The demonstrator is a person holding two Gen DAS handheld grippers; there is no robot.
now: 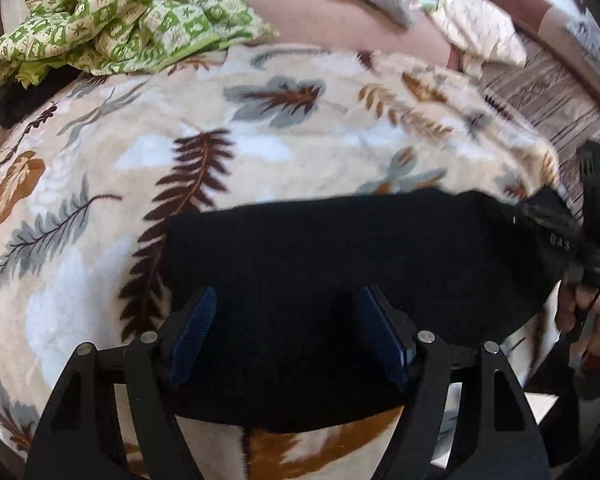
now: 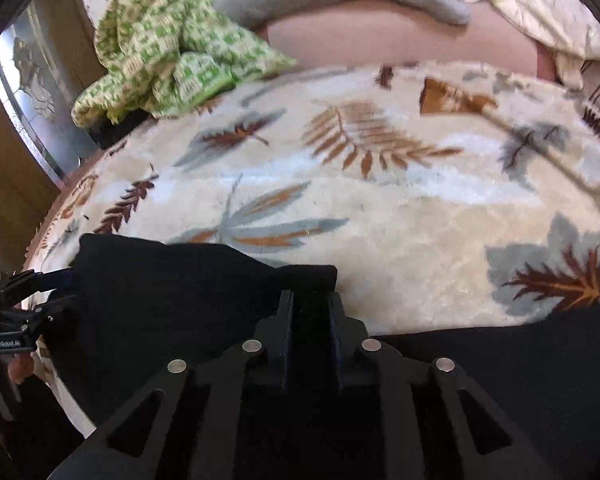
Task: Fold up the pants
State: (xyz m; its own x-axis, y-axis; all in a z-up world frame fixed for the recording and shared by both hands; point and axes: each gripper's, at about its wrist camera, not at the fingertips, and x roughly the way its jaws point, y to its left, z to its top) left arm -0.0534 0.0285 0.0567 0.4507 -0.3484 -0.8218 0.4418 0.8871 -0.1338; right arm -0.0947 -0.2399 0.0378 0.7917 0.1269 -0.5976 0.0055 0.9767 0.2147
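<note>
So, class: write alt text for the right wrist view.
The right gripper is shut on black pants lying on a leaf-patterned blanket. A green patterned cloth is bunched at the far left.

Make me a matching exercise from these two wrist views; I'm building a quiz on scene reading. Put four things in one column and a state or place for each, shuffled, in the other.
Things:
1. left gripper
2. right gripper
3. pants
4. green cloth

States or places:
A. crumpled at the blanket's far edge
B. shut on black fabric
C. black, lying on the leaf-print blanket
D. fingers apart, over the black fabric

Pairs: 1-D, 2-B, 3-C, 4-A
</note>
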